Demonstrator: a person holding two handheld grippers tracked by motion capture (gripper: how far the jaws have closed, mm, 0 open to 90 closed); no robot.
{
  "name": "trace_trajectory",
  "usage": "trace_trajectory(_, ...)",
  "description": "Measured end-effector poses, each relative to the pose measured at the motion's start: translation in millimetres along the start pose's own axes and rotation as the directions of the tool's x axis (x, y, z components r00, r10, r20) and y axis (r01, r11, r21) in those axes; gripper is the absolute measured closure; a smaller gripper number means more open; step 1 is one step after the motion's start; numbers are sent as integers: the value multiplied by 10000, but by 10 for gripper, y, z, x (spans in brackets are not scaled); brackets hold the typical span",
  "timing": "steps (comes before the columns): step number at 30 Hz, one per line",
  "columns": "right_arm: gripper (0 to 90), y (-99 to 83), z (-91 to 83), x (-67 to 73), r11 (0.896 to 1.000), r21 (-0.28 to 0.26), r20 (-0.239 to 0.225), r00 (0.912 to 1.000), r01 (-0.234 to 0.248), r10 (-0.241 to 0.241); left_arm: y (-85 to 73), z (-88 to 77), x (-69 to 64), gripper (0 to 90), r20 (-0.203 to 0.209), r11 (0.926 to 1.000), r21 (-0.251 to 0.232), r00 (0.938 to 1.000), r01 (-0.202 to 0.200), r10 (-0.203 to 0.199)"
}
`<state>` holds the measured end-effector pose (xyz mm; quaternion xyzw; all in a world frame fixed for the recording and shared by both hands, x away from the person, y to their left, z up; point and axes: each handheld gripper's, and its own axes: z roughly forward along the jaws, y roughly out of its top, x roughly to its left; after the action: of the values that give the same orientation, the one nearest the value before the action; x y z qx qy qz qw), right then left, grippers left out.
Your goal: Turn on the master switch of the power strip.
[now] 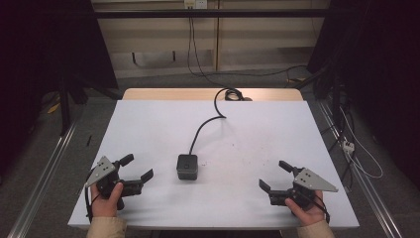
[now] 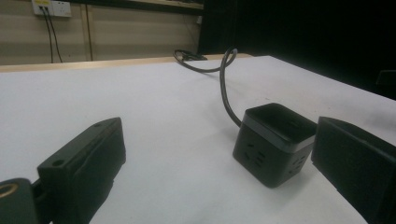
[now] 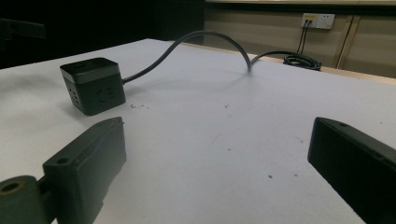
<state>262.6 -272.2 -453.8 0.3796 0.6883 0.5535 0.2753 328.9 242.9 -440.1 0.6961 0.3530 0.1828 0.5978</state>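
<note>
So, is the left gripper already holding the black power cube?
No, the left gripper has open jaws and sits apart from the black power cube, which rests alone on the white table.

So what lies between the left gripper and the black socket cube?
Nothing: in the high view, bare white tabletop separates the open left gripper from the socket cube.

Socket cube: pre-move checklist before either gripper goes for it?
1. Socket cube flat on the table, untouched: ok.
2. Left gripper jaws open, nothing between them: ok.
3. Right gripper jaws open, nothing between them: ok.
4. Path from each gripper to the cube free of clutter: ok.
5. Cord runs off the cube's far side, away from both grippers: ok.
6. Cord's far end plugged in: cannot tell.
</note>
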Motion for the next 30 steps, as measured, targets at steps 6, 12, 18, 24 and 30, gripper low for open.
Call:
trace_trajectory(6,38,4,1,8,10000,19,-24,10000,17,-17,12,22,-21,27,133,10000,-22,9999,13,-13)
trace_trajectory(12,38,5,0,11,10000,23,-32,10000,19,-19,35,60,-40,27,294,10000,-63,9996,-39,41)
trace_trajectory(18,38,2,-4,7,10000,23,-36,10000,21,-21,65,141,-84,27,493,10000,54,9988,-35,33)
trace_trajectory(24,38,-3,-6,4,10000,28,-33,10000,22,-22,93,224,-133,31,622,9999,101,9981,-22,15)
trace_trajectory(30,38,-3,-13,-1,10000,24,-11,10000,26,-26,121,289,-172,33,761,10000,69,9971,46,-51)
